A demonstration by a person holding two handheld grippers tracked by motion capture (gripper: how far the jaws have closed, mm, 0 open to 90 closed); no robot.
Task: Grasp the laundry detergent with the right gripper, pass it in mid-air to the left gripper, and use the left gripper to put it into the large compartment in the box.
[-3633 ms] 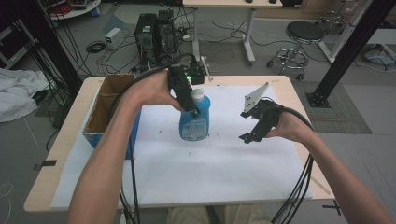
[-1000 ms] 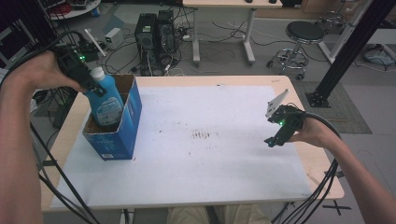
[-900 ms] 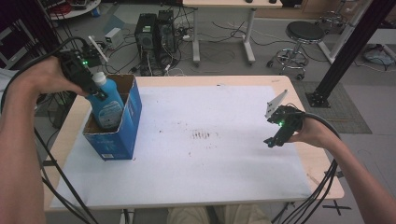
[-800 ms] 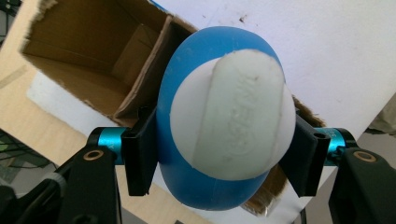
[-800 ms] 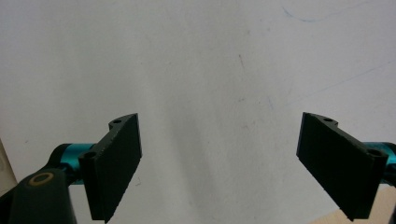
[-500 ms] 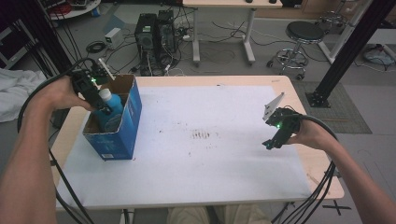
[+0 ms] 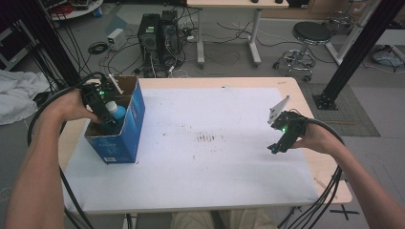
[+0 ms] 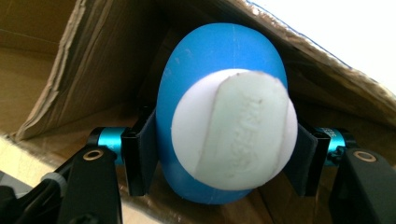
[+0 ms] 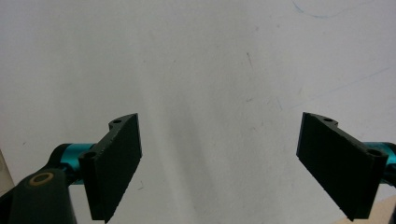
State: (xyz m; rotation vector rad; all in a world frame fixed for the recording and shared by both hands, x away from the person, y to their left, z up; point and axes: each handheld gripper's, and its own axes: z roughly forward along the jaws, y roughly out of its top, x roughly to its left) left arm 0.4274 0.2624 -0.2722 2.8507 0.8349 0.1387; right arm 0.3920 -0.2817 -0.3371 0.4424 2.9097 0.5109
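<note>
A blue bottle [image 7: 116, 112] with a white cap [image 8: 235, 128] sits down inside the blue cardboard box [image 7: 125, 135] at the table's left edge. My left gripper [image 7: 106, 123] reaches into the box from above and is shut on the blue bottle [image 8: 219, 60], one black pad on each side of its body. At the right side of the table my right gripper [image 7: 277, 147] hovers over the white sheet [image 9: 196, 60], open, with nothing between its fingers.
The white sheet [image 7: 215, 152] covers most of the wooden table. Black cables trail from both grippers over the near edge. Beyond the table are computer towers [image 7: 157, 33], a stool [image 7: 309, 36] and a black frame post [image 7: 358, 47].
My left gripper has sunk with the blue bottle from above the box down into it. The right gripper has stayed where it was.
</note>
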